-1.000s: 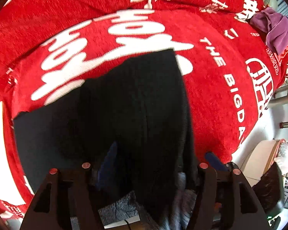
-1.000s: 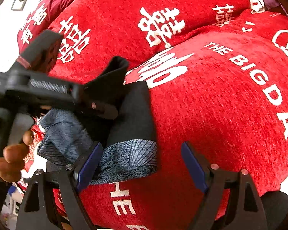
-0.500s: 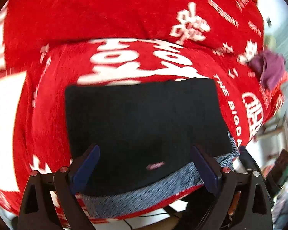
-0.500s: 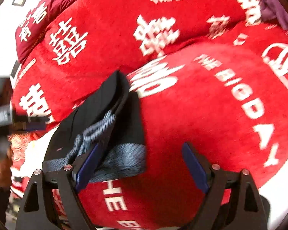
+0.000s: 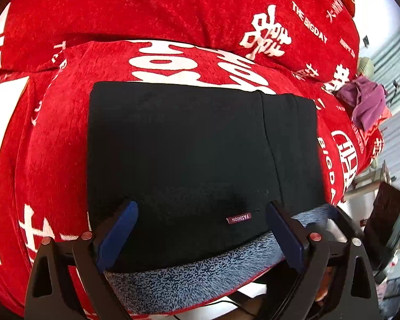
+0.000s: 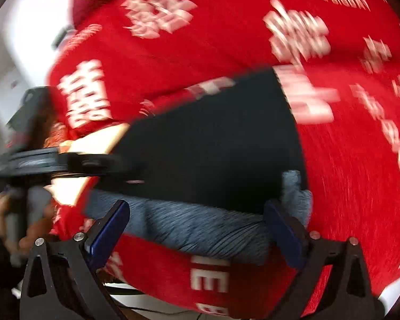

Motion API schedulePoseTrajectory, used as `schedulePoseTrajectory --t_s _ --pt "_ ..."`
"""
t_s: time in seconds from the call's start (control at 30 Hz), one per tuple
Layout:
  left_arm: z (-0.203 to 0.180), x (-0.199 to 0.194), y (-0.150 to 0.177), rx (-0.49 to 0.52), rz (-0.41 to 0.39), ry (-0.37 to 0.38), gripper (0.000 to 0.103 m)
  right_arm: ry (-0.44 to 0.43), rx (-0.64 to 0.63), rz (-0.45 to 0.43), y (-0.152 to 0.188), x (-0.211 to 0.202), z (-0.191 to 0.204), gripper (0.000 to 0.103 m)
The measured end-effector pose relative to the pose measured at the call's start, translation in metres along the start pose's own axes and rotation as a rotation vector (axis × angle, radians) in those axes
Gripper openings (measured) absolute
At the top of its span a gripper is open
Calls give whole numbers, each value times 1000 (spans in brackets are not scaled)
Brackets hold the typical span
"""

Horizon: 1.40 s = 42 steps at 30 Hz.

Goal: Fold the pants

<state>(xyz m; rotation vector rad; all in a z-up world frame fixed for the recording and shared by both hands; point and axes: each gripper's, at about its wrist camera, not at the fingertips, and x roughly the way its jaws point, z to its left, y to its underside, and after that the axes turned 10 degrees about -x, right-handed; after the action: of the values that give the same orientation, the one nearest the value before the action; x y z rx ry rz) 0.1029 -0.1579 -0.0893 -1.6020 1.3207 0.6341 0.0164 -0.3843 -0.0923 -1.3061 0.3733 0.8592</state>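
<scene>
Left claw (image 5: 200, 229) is spread wide, blue pads (image 5: 117, 236) either side of the pants' near edge, gripping nothing. Right claw (image 6: 197, 229) is likewise apart and empty-handed, pads just in front of the grey lining band. Pants (image 5: 200, 154) lie folded into a flat black rectangle on the red blanket (image 5: 173, 13), grey lining (image 5: 194, 277) showing along the near edge, a small "FASHION" tag (image 5: 238, 219) near that edge. No containers visible. Left view is sharp and shows a purple cloth (image 5: 365, 101) at far right on the blanket; right view is motion-blurred and instead shows the left claw (image 6: 66, 160) from the side with the hand (image 6: 10, 221) holding it, at the pants' (image 6: 213, 146) left edge.
</scene>
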Motion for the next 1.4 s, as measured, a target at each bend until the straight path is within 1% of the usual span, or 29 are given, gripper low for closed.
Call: schedulePoseTrajectory --t_s 0.03,0.07,0.13,0.17,0.2,0.27,0.3,0.33,0.4,0.43,0.47,0.5,0.57,0.63,0.67,0.77,0.87,0.9,1.0,1.1,1.13,1.27,1.4 --pt "0 -1 2 11 -4 -4 97 4 27 -3 2 0 -7 102" --pt "-2 0 4 26 -7 -13 97 -23 47 0 1 -2 -12 102" --pt "-6 1 5 58 -5 -25 101 -30 60 21 -4 -7 -16 102" --pt "-7 2 6 66 -6 -29 101 -33 64 23 -10 -12 -16 102" --pt "-8 3 6 69 -8 -37 101 -39 60 -7 -19 -20 -16 102" --pt "-8 3 6 64 -14 -40 102 -33 0 -93 -46 -37 -12 102" --pt "-7 2 5 54 -16 -36 102 -30 -41 -118 -62 -40 -9 103" --pt "-7 2 4 48 -17 -32 102 -36 -70 -126 -74 -39 -7 103" --pt "-5 1 4 38 -17 -22 101 -87 -121 -91 -103 -21 -3 103" --pt "-5 1 5 38 -16 -20 101 -103 -124 -55 -115 -5 -5 103" --pt "-4 0 5 39 -14 -18 101 -113 -118 -21 -119 7 -7 103" --pt "-4 0 5 40 -13 -15 101 -117 -103 35 -126 28 -12 103" --pt "-3 -1 6 40 -11 -8 101 -89 -88 116 -129 55 -20 103" --pt "-4 -1 7 53 -8 -6 101 -68 -40 199 -122 83 -36 102" --pt "-5 0 7 57 -5 -12 101 -64 -18 216 -119 91 -41 103" --pt "-8 3 3 61 8 -33 101 -37 -41 190 -116 97 -38 103" --pt "-13 8 0 62 27 -70 101 29 -122 204 -112 100 -26 103" --pt "-15 9 1 70 28 -84 101 64 -166 214 -109 103 -20 103" --pt "-18 10 7 114 22 -107 101 112 -209 211 -106 104 -15 103" --pt "-22 13 11 172 20 -144 101 114 -198 184 -104 100 -16 103" --pt "-23 14 11 174 22 -150 102 122 -204 177 -103 100 -15 103" --pt "-24 12 6 140 32 -165 101 159 -234 179 -102 102 -10 103" --pt "-22 -5 3 108 -10 -188 101 158 -230 173 -101 100 -11 103"
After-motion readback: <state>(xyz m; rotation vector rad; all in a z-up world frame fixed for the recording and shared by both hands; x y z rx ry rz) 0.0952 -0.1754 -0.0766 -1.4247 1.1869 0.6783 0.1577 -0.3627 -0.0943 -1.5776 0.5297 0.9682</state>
